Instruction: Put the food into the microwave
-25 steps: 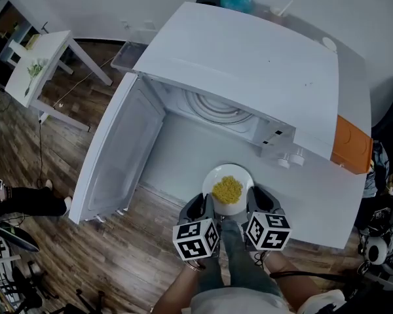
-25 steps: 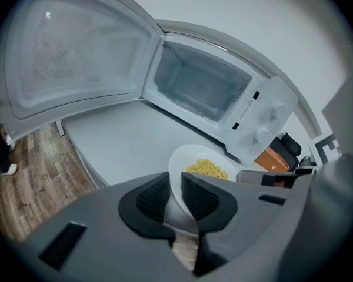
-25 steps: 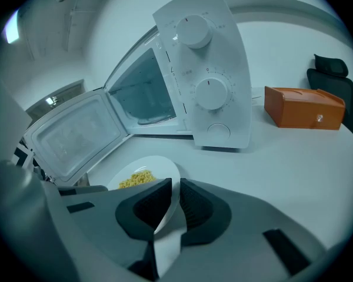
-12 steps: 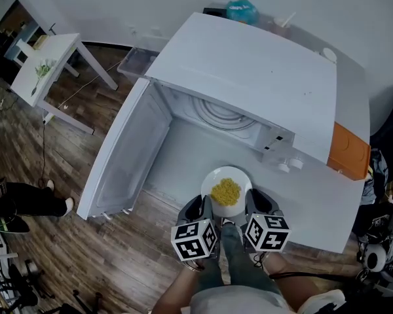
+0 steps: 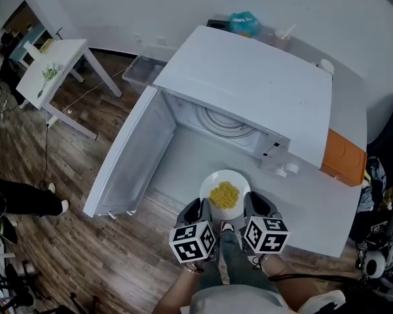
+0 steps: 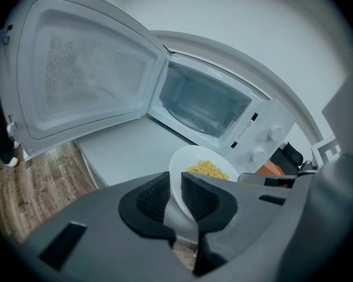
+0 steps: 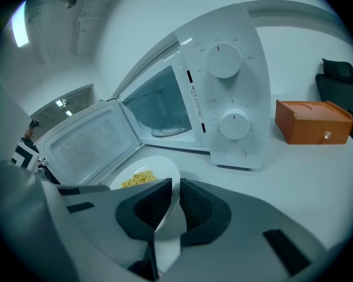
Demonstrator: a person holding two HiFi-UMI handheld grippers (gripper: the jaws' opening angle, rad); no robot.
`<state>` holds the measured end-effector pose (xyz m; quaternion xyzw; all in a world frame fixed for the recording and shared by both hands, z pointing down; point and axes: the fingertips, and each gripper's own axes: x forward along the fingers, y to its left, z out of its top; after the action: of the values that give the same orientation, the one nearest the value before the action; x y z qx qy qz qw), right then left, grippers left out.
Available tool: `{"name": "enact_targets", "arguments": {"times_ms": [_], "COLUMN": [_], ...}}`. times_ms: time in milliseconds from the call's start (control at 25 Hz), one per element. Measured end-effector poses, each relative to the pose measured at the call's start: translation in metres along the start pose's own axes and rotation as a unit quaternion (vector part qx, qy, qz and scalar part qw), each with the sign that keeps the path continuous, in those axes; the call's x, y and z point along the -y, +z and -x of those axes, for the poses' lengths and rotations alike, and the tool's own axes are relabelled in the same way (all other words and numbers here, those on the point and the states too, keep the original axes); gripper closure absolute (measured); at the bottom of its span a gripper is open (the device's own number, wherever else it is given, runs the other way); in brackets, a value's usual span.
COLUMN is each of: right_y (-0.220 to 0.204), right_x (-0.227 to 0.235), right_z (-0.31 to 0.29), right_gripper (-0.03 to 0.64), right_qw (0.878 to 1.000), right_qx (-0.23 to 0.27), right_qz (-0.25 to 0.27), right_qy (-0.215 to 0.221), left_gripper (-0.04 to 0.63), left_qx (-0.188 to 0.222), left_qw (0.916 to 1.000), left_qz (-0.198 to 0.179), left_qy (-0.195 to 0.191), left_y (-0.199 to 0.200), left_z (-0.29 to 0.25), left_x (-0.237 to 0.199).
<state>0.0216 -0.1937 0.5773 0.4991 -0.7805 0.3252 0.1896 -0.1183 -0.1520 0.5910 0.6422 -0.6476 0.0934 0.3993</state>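
Nearest the person, the left claw (image 6: pixel 175 184) is closed on the near-left rim of a white plate (image 5: pixel 224 191), the thin edge pinched between its dark pads. The right claw (image 7: pixel 175 192) is closed in the same way on the near-right rim. The food (image 5: pixel 224 194), a small yellow heap, sits in the middle of the plate. The plate is over the white bench (image 5: pixel 314 208), just in front of the microwave (image 5: pixel 249 90). No view settles whether it rests on the bench or is lifted clear.

The chief risk is tilt. Both grips sit on the near edge, so the far side is unsupported and could dip, sliding the food off. Uneven travel of the two claws could twist the smooth rim out of the pads. The far rim could also catch the lower lip of the opening if it is carried too low.

Farther off, the door (image 5: pixel 134 152) stands swung wide to the left, leaving the cavity open, with the turntable (image 5: pixel 224 123) visible inside.

Only the head view shows both claws and the turntable together. The left gripper view alone shows the door's inner face. The right gripper view alone shows the two dials (image 7: pixel 223 60) on the front panel, and the front of the orange box (image 7: pixel 312 121) on the bench, far right.
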Motion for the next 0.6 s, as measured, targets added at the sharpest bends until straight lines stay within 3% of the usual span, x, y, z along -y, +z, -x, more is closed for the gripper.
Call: {"name": "enact_targets", "arguments": {"times_ms": [600], "right_y": [0.022], "right_x": [-0.013], "right_z": [0.007], "right_gripper": [0.563], "right_qw": [1.000], "right_qx": [0.026], "right_qz": [-0.009], "right_qy": [0.005], "left_gripper": [0.534], "left_qx": [0.020], "left_qw": [0.9997], "left_qz": [-0.008], "left_qy": [-0.005], "left_y": [0.025], "left_z": [0.012], "left_x": [0.003]}}
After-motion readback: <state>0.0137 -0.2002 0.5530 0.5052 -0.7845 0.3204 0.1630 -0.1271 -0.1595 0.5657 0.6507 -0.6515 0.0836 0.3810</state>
